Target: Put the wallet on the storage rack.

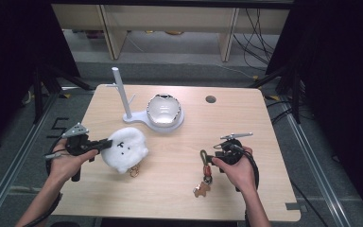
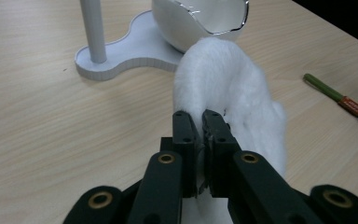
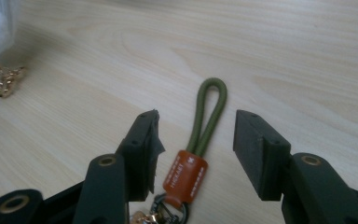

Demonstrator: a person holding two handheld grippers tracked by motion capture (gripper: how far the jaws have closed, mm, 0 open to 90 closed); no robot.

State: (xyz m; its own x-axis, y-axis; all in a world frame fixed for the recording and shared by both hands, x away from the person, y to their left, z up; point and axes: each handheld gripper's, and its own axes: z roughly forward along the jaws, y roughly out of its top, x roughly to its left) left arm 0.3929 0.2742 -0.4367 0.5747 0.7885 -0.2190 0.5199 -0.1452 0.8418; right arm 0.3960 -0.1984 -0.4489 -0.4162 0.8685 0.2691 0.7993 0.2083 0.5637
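A person sits at a light wood table (image 1: 179, 189) and holds a black gripper in each hand.

The left gripper (image 1: 105, 143) has its two jaws pinched tight on the edge of a fluffy white plush toy (image 1: 124, 148). In the left gripper view the white fur (image 2: 228, 88) is squeezed between the pads, with almost no gap left. The toy has a tiny dark face on it. A small gold clasp (image 1: 134, 171) hangs at its bottom edge, close to the table top.

The right gripper (image 1: 210, 159) has its jaws wide apart. A keychain with a green cord loop (image 3: 209, 115) lies flat on the table between them. The pads do not touch the loop. A small orange-brown band (image 3: 185, 176) wraps the cord under the loop, and a dark metal ring sits under the band. In the high view a little brown charm (image 1: 201, 189) lies at the keychain's near end, on the side toward the person.

A white stand (image 1: 147, 119) is behind the plush toy, near the far edge of the table. It has a thin upright pole (image 1: 122, 92) with a small peg on its side. To the right of the pole, on the same flat base, sits a round white bowl (image 1: 162, 109) with a shiny rim. What is in the bowl cannot be told. The plush toy is just in front of the stand. The keychain is well to the right of the toy.
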